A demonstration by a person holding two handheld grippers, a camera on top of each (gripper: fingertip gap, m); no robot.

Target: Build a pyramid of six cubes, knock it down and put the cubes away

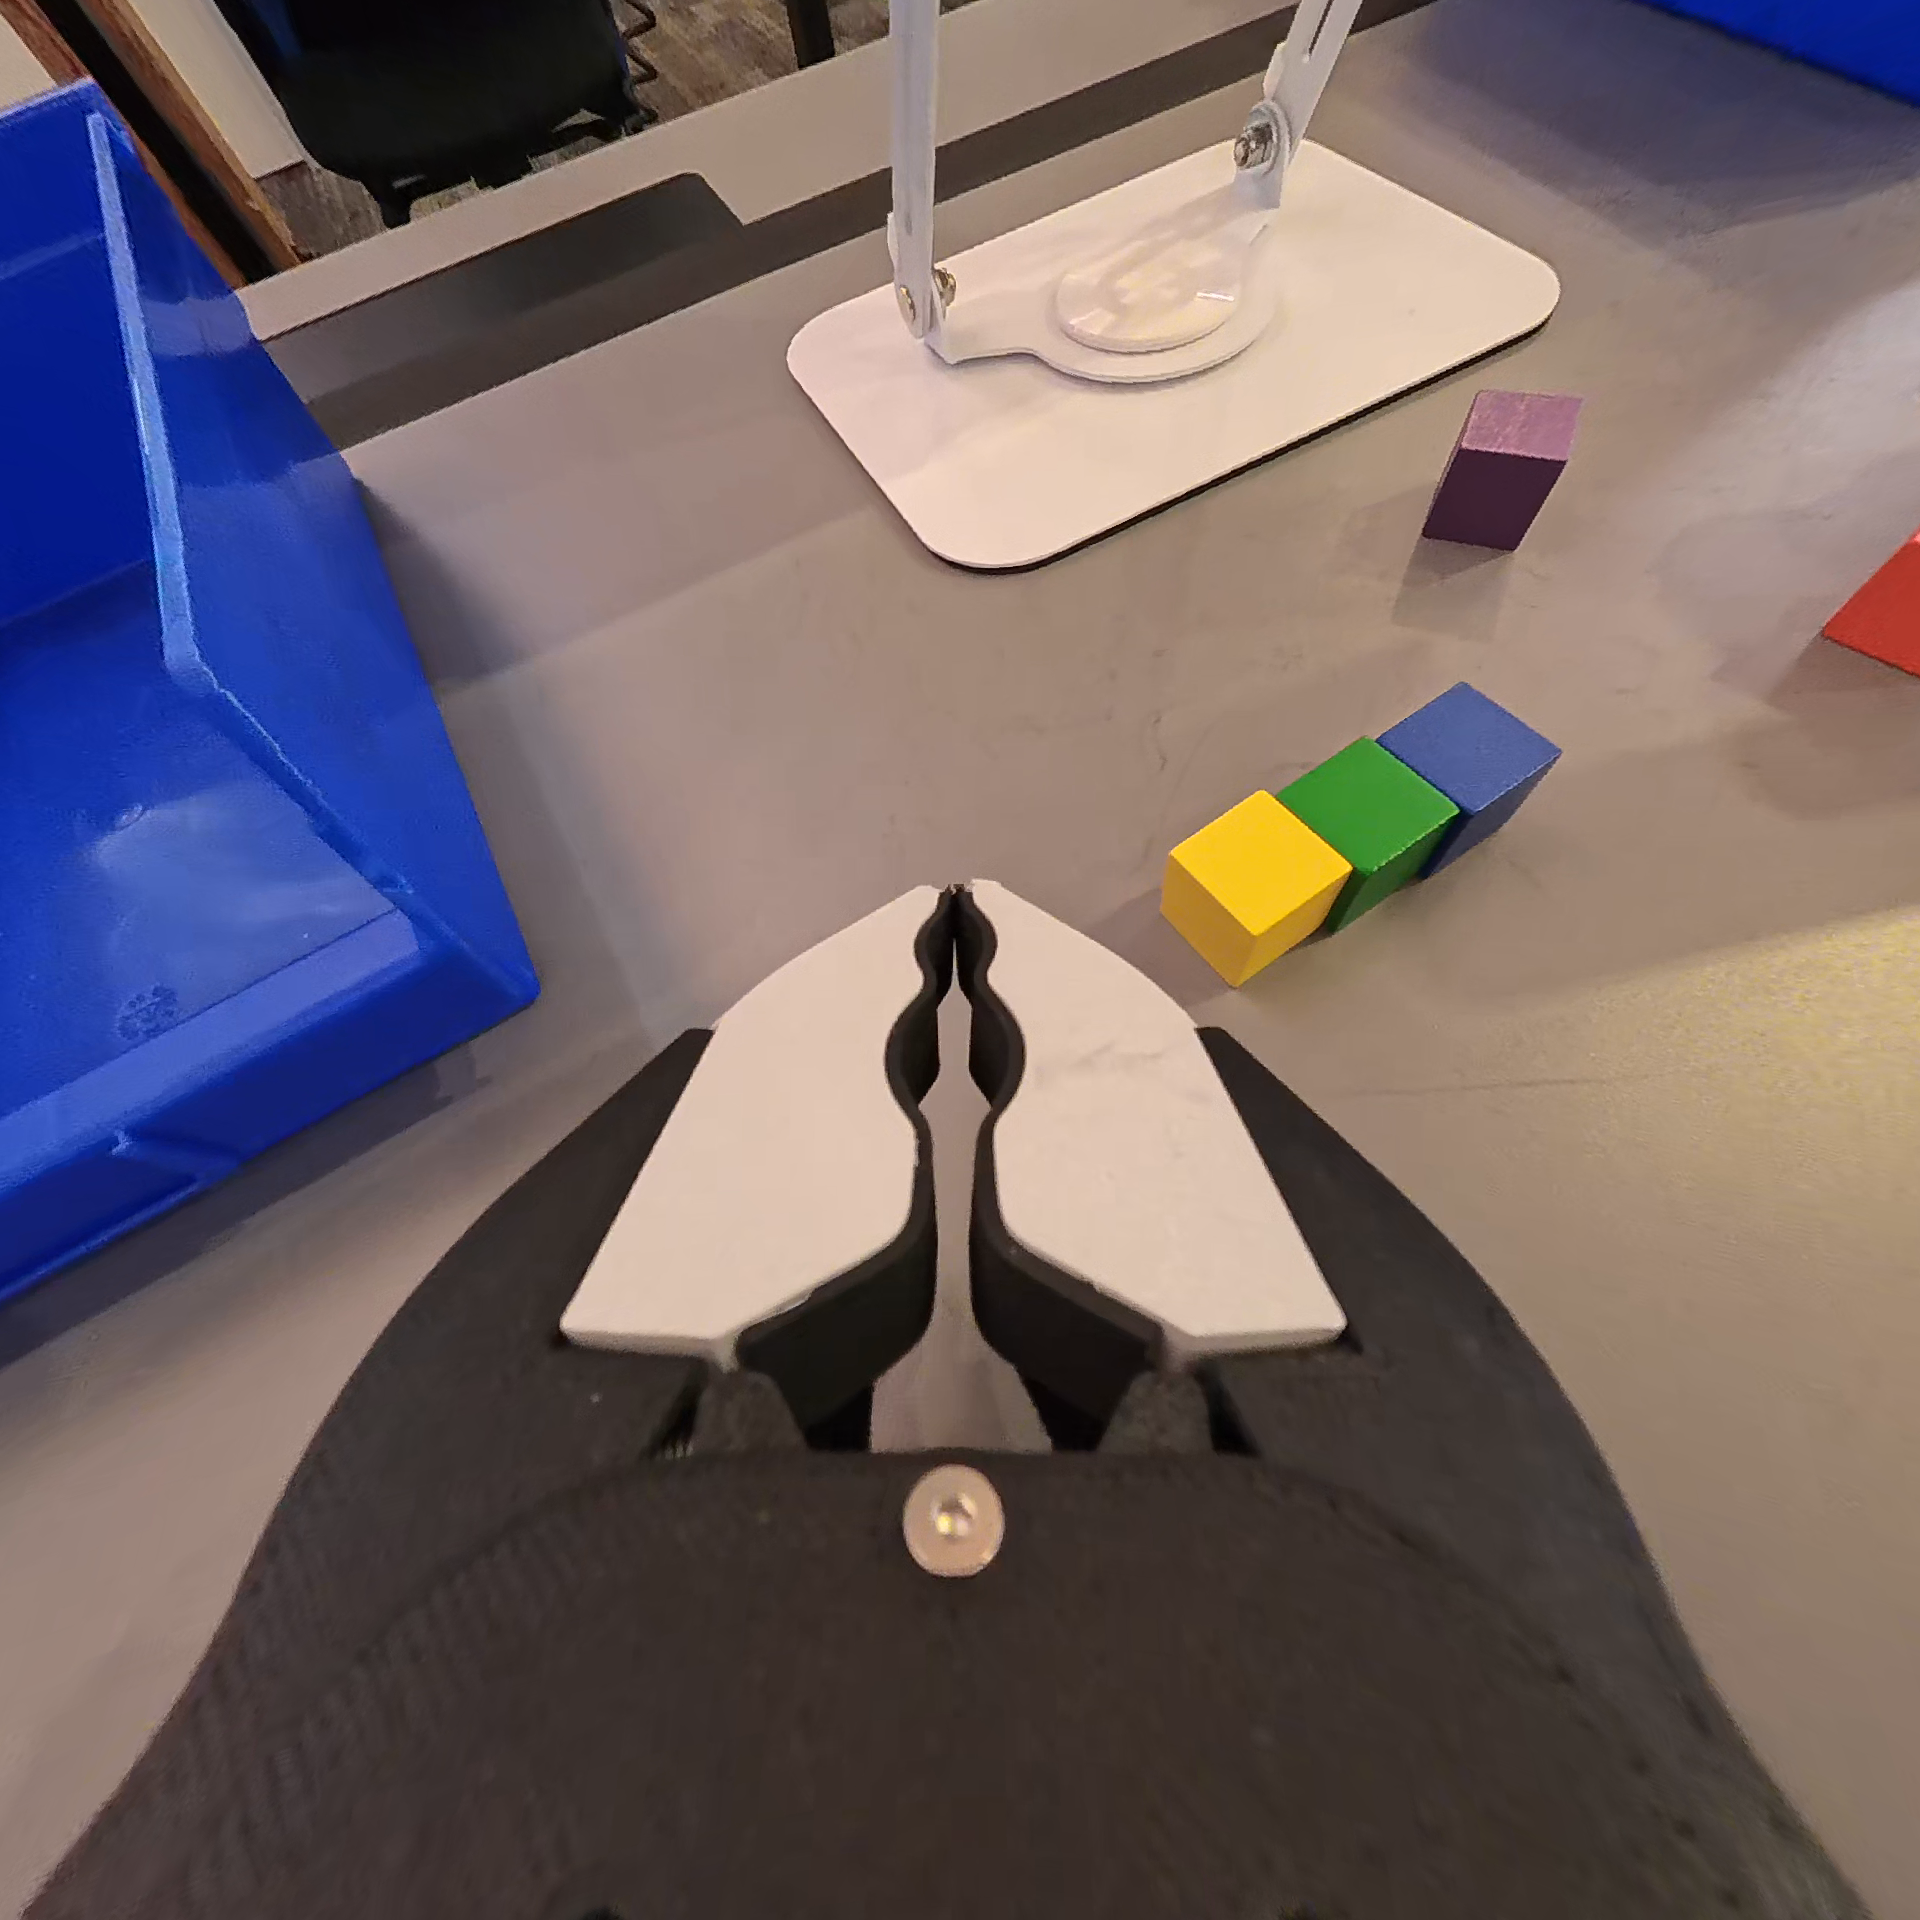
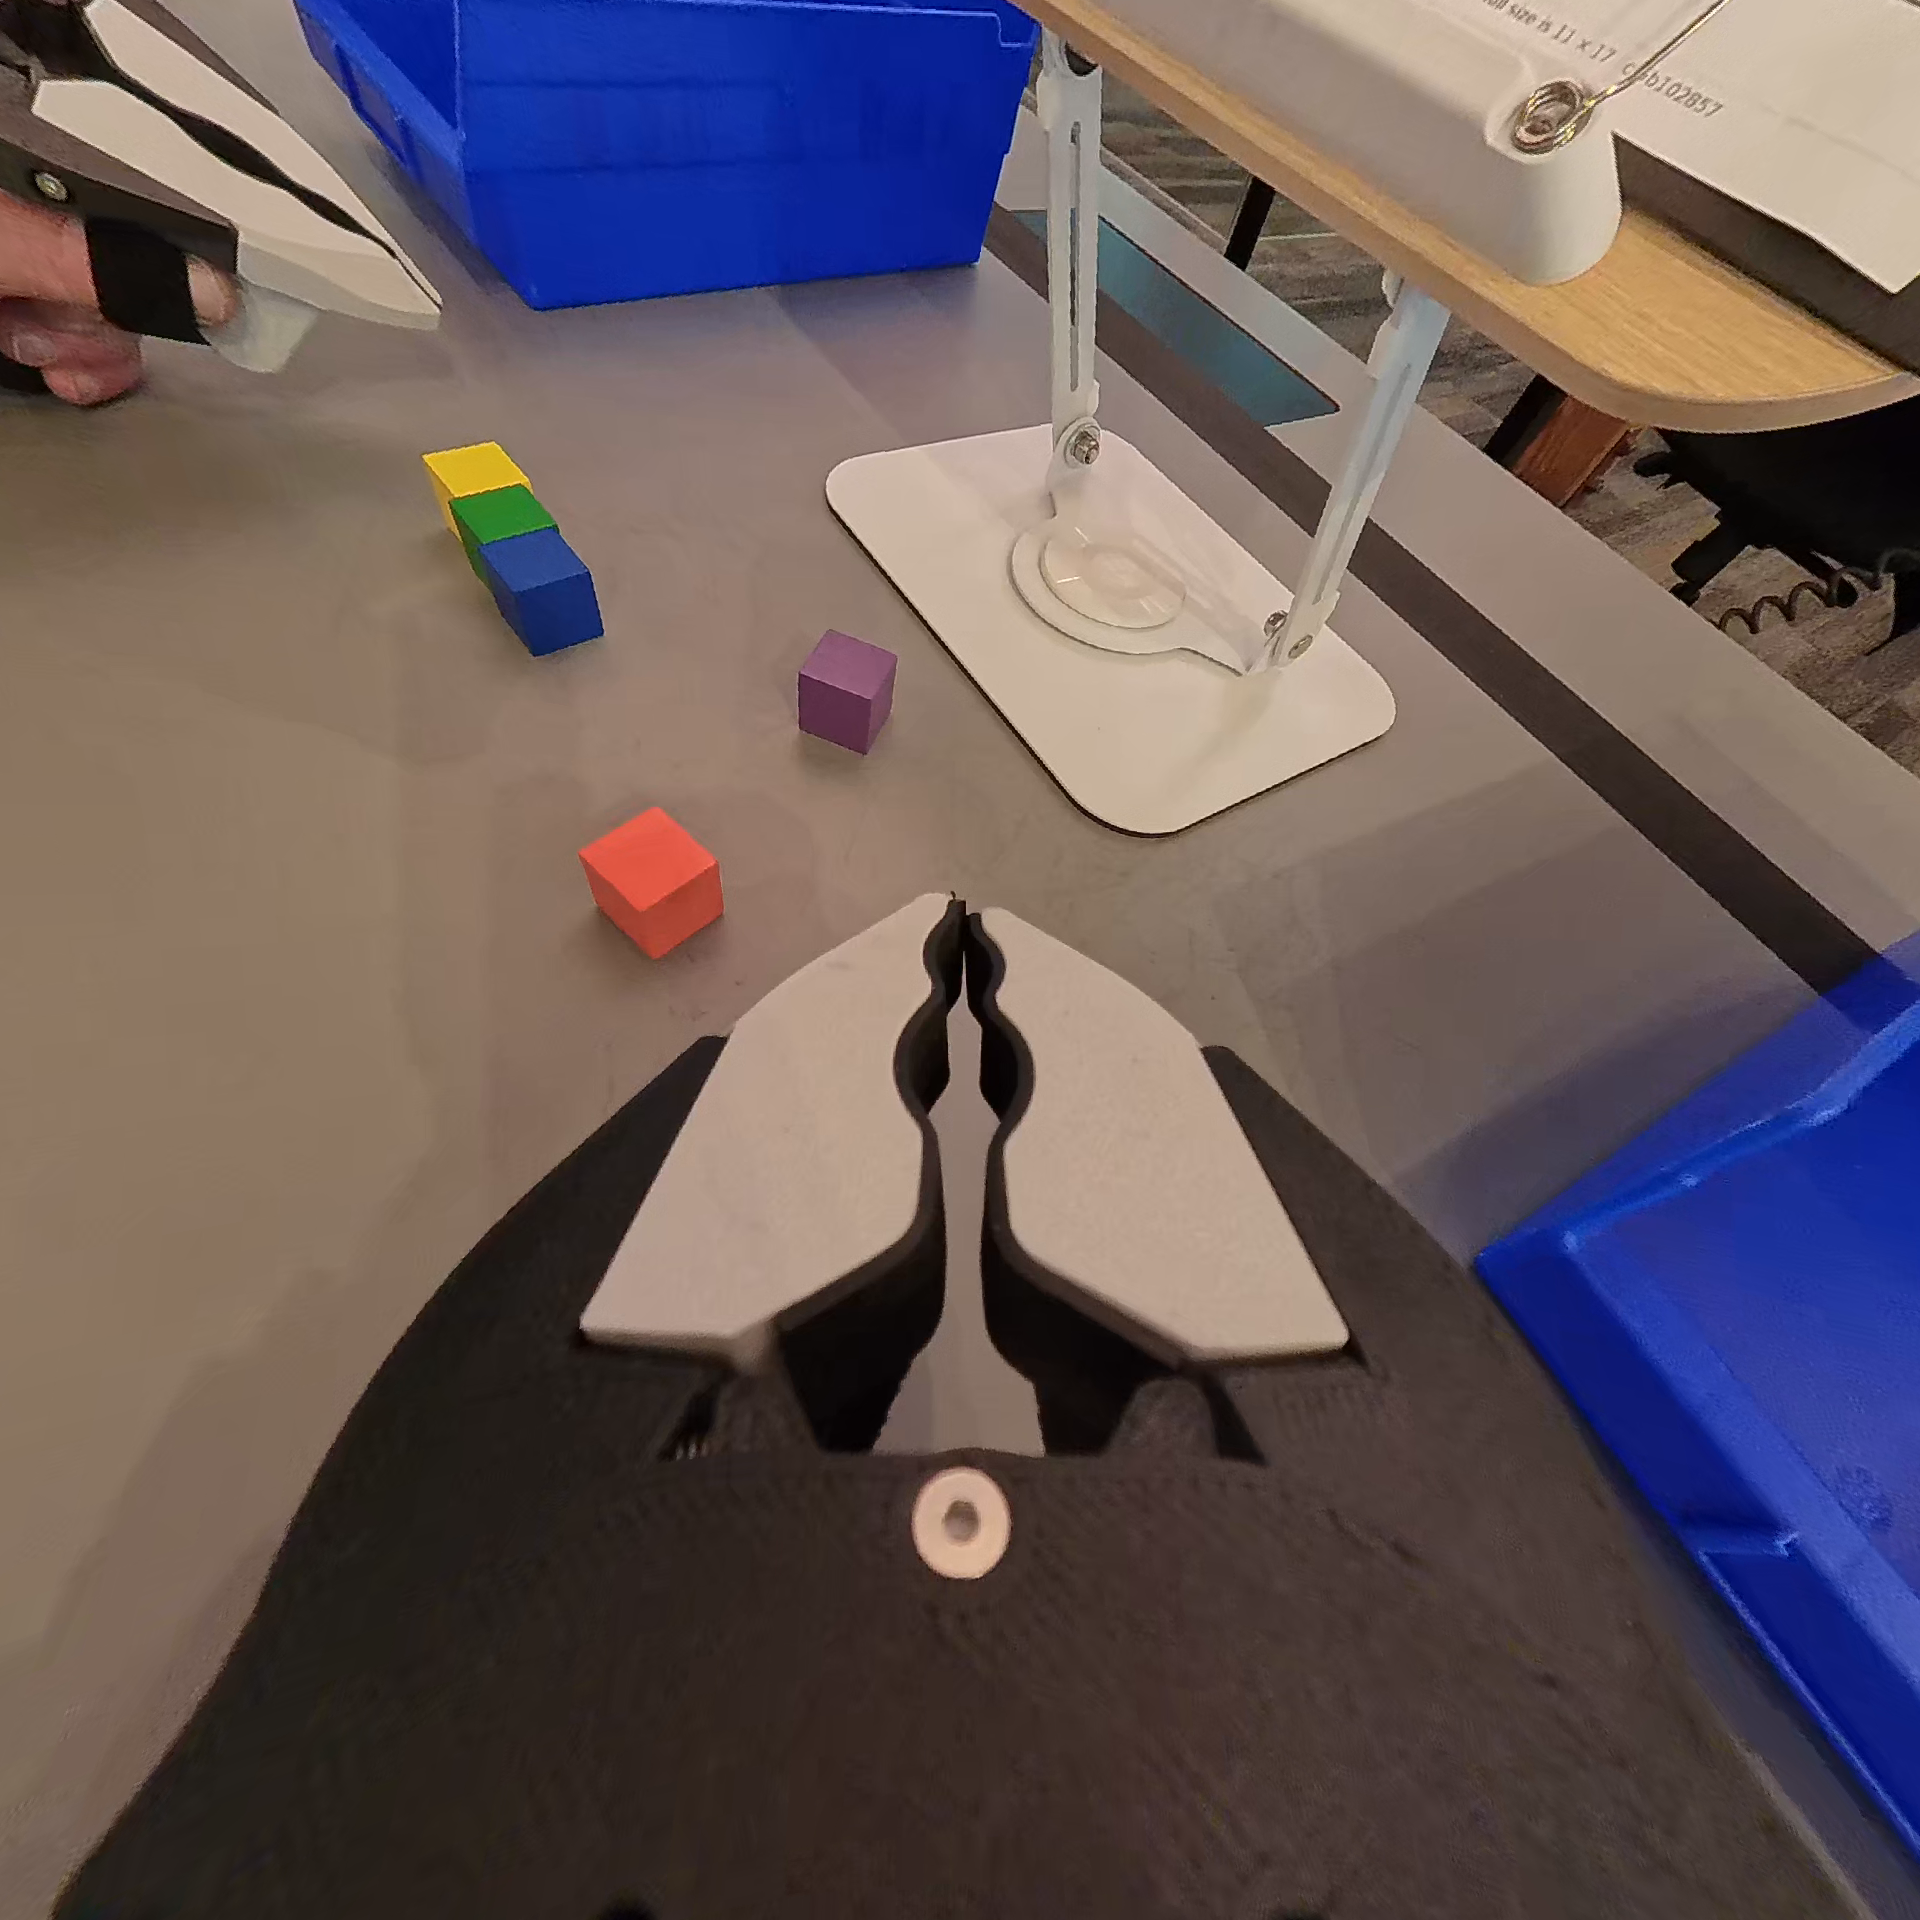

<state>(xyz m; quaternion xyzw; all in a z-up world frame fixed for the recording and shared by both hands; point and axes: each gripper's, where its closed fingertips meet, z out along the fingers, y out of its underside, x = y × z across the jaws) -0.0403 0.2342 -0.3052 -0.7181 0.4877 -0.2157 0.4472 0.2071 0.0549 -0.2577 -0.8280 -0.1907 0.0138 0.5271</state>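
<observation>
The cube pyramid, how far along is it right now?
Done: a bottom row of yellow cube, green cube and blue cube sits touching in a line. In hand: nothing; left gripper and right gripper both have fingers shut and empty. Left: purple cube and red cube lie loose; no sixth cube shows. Then upper tiers, knockdown, putting away.

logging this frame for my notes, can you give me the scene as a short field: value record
row of three: yellow cube, green cube, blue cube, touching in a line
loose cubes: purple cube, red cube, each apart
cubes visible: five, none stacked
left gripper: jaws shut, holding nothing
right gripper: jaws shut, holding nothing
bins: blue bin, second blue bin
other: white stand base
</observation>
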